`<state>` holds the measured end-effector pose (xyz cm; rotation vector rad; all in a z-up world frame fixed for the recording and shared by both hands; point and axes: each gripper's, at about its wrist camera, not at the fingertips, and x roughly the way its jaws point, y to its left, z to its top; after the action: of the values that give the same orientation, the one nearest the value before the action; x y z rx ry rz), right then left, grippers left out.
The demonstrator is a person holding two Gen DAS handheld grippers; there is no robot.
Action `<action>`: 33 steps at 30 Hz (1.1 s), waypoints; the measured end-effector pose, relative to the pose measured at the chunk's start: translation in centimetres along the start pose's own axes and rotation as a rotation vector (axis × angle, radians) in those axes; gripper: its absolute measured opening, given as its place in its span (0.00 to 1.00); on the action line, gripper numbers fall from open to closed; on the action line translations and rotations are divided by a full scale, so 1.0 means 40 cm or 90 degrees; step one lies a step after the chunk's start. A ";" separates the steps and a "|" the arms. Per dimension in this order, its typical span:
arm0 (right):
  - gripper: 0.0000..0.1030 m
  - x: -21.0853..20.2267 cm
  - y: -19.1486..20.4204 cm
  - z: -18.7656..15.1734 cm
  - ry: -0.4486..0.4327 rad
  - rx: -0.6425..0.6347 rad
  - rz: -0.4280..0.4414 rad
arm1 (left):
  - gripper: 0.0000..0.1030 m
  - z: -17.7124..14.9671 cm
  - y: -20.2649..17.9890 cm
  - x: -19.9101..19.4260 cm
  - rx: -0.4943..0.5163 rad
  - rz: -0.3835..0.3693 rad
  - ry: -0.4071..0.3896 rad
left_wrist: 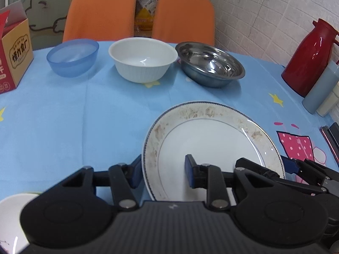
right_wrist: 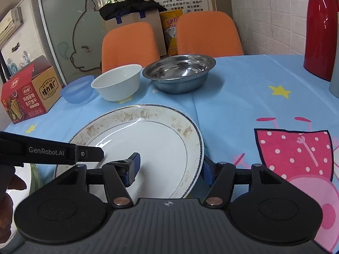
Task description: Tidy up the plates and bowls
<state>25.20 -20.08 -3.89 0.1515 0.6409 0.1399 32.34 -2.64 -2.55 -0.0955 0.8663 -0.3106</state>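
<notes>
The round white china plate with a worn floral rim (left_wrist: 211,146) lies flat on the blue cartoon tablecloth (left_wrist: 74,116). The left gripper (left_wrist: 163,172) straddles its left rim, jaws spread, not clenched; the right gripper (right_wrist: 169,169) straddles its right rim likewise. Beyond stand a translucent blue plastic bowl (left_wrist: 73,57), a ribbed white bowl (left_wrist: 143,59) and a steel bowl (left_wrist: 209,64), in a row.

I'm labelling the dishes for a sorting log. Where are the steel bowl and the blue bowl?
steel bowl (left_wrist: 209,64), left wrist view, on its inner basin.
blue bowl (left_wrist: 73,58), left wrist view, on its front wall.

My grippers: black plastic, ribbed grey base, blue finger pads (left_wrist: 189,170), metal pivot screws; left gripper (right_wrist: 63,152) marked "GenRobot.AI".
</notes>
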 end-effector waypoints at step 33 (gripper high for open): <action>1.00 -0.118 0.159 -0.038 -0.070 -0.068 0.013 | 0.27 -0.065 0.058 -0.218 0.003 0.046 -0.082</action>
<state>20.04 -14.54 -1.16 0.0623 0.5208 0.1833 25.61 2.33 1.68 -0.0785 0.7394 -0.2362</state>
